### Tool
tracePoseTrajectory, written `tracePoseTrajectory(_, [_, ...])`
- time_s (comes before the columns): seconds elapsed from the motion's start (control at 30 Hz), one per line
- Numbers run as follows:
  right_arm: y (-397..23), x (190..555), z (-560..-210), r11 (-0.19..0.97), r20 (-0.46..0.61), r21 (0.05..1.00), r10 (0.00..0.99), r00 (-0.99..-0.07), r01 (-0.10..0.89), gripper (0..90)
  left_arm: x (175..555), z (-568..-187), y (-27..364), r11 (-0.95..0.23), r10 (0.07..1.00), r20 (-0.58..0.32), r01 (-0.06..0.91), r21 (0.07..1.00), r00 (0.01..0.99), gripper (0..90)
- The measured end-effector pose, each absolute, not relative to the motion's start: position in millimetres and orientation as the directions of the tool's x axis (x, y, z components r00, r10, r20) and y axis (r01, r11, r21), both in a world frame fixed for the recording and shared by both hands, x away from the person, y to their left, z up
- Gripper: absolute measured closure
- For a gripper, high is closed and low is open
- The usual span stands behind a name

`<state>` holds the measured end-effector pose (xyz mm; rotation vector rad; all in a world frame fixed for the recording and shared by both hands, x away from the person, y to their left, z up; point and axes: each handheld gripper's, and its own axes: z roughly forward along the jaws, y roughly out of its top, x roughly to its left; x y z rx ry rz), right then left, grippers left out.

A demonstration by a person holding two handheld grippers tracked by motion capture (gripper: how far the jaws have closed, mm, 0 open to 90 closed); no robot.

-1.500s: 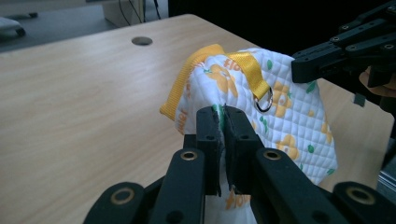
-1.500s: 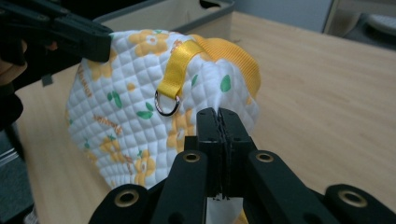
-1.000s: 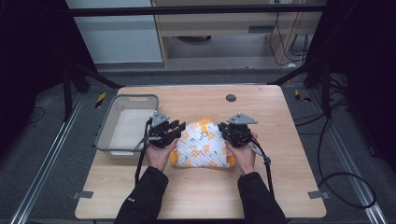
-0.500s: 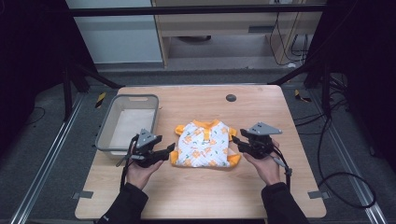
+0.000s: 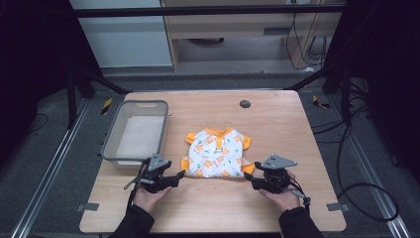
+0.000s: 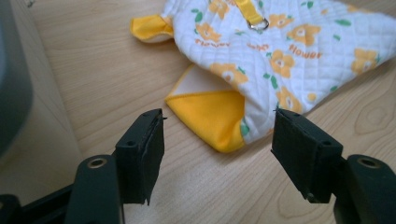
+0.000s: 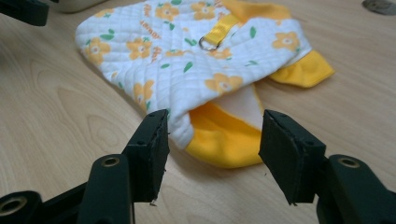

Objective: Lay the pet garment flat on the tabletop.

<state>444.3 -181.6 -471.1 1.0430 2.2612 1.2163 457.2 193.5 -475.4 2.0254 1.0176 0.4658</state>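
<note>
A small white quilted garment (image 5: 218,153) with orange flowers and yellow trim lies spread flat on the wooden table (image 5: 277,124). My left gripper (image 5: 178,178) rests at its near left corner, jaws wide apart. In the left gripper view a yellow corner (image 6: 205,109) of the garment (image 6: 280,46) lies just ahead of my left gripper (image 6: 219,116), untouched. My right gripper (image 5: 251,181) sits at the near right corner, also open. Both pairs of jaws have just been opening. In the right gripper view the yellow hem (image 7: 224,137) of the garment (image 7: 163,51) lies before my right gripper (image 7: 215,116), free of the pads.
A grey mesh bin (image 5: 111,144) stands left of the garment, near the left gripper. A dark round disc (image 5: 244,103) sits in the table top at the back. Tape marks (image 5: 88,207) lie at the near corners. Bare wood runs along the front edge.
Both hands drew apart and back toward the near edge. The garment, held bunched between the grippers before, now lies spread flat, and both pairs of jaws have let go and opened.
</note>
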Motion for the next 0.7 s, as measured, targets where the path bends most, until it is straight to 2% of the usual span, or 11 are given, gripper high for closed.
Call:
tracePoseTrajectory(0.23, [-169, 448, -484, 0.391, 0.022, 0.801, 0.738, -0.675, 0.453, 45.7, 461, -483, 187, -0.375, 0.786, -0.011, 0.490, 0.787, 0.619, 37.1])
tracePoseTrajectory(0.27, [-165, 450, -487, 0.411, 0.012, 0.791, 0.730, -0.684, 0.453, 46.9, 463, -484, 186, -0.377, 0.784, -0.014, 0.496, 0.782, 0.620, 41.9])
tracePoseTrajectory(0.37, [-159, 452, -489, 0.426, 0.004, 0.785, 0.723, -0.691, 0.450, 47.2, 466, -486, 184, -0.379, 0.785, -0.025, 0.512, 0.771, 0.619, 45.1])
tracePoseTrajectory(0.53, [-153, 457, -491, 0.434, -0.006, 0.780, 0.727, -0.687, 0.451, 51.9, 467, -489, 179, -0.406, 0.774, -0.017, 0.515, 0.755, 0.633, 57.2])
tracePoseTrajectory(0.63, [-150, 460, -494, 0.444, -0.005, 0.766, 0.727, -0.686, 0.464, 60.6, 469, -491, 177, -0.403, 0.767, -0.040, 0.529, 0.747, 0.641, 65.2])
tracePoseTrajectory(0.67, [-150, 460, -494, 0.444, -0.005, 0.766, 0.727, -0.686, 0.464, 60.6, 469, -491, 177, -0.403, 0.767, -0.040, 0.529, 0.747, 0.641, 68.3])
tracePoseTrajectory(0.7, [-149, 460, -494, 0.451, -0.006, 0.761, 0.725, -0.689, 0.467, 66.3, 469, -491, 177, -0.407, 0.757, -0.056, 0.536, 0.740, 0.652, 72.2])
